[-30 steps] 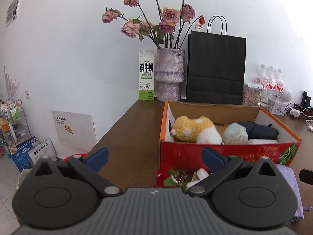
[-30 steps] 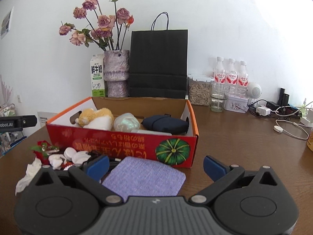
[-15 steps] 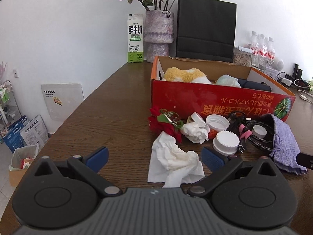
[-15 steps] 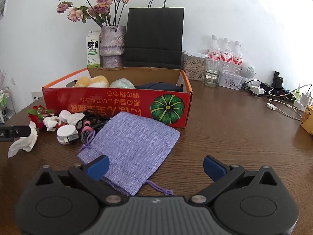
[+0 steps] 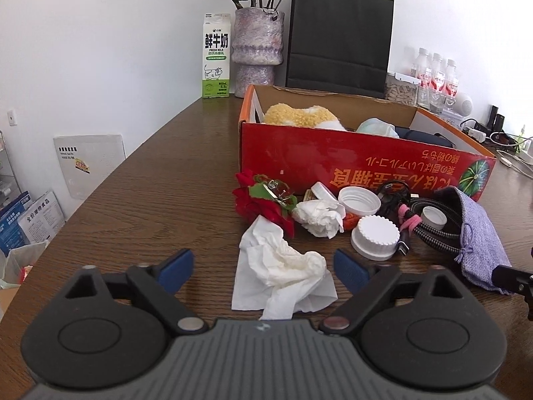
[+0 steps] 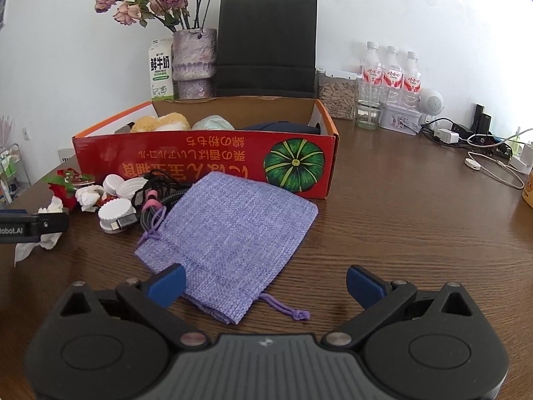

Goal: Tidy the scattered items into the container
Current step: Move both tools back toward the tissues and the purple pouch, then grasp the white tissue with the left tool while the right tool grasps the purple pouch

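Note:
A crumpled white tissue (image 5: 283, 266) lies on the brown table between the blue fingertips of my left gripper (image 5: 263, 266), whose jaws are closing; the pads stand apart from it. Beyond it lie a red artificial flower (image 5: 260, 203), a smaller tissue wad (image 5: 319, 216), white caps (image 5: 374, 236) and a braided cable (image 5: 429, 220), all in front of the red cardboard box (image 5: 333, 166). A purple cloth pouch (image 6: 230, 230) lies flat before the box (image 6: 200, 156). My right gripper (image 6: 266, 283) is open, with the pouch's near corner between its fingers.
The box holds a yellow plush toy (image 5: 299, 116) and other soft items. Behind it stand a milk carton (image 5: 216, 56), a vase (image 5: 258, 53) and a black paper bag (image 5: 339, 36). Water bottles (image 6: 391, 66) and chargers with cables (image 6: 483, 153) sit at right. The table's edge runs along the left.
Both grippers sank and tipped down toward the table. The left fingers have come closer together around the tissue. The right gripper's fingers keep the same width.

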A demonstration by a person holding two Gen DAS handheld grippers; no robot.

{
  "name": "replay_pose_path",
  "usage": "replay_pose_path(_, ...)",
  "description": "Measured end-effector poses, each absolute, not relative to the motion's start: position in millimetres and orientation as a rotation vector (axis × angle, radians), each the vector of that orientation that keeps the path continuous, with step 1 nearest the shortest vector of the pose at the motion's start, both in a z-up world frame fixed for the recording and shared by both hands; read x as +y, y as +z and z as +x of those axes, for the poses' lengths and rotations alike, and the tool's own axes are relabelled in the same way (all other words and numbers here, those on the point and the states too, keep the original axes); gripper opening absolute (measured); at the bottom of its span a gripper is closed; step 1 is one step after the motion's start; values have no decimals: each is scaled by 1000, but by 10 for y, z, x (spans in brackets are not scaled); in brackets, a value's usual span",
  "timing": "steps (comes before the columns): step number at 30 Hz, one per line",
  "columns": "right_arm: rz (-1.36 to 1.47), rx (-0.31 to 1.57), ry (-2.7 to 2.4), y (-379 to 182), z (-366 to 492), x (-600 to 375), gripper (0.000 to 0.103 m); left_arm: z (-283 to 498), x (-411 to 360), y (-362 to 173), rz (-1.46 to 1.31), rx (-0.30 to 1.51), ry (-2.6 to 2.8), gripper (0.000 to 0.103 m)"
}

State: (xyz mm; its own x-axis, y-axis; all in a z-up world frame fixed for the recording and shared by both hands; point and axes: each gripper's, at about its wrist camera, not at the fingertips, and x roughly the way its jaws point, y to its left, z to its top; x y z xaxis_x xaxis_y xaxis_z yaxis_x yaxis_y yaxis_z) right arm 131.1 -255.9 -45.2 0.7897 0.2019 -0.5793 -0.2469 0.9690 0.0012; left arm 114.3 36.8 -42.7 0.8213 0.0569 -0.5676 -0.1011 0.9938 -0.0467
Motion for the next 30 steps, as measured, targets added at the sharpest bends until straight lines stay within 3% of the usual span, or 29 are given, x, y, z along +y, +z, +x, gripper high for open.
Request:
replay_pose_path(2, -73, 618, 243, -454, 1316, -2565, 103, 1139, 362, -436, -72, 601, 72, 49)
replay_pose_path(4, -72, 620, 241, -453, 1317, -2568, 103, 1117, 360, -435, -74, 592, 26, 31)
replay_pose_path(21, -36, 578, 248, -183, 1608, -2360, 103, 1088, 443, -434, -154, 578, -10, 28)
replay_pose_path(30, 31, 703, 192, -387, 1933, -2390, 103, 1081, 456, -434, -156, 579, -7, 28)
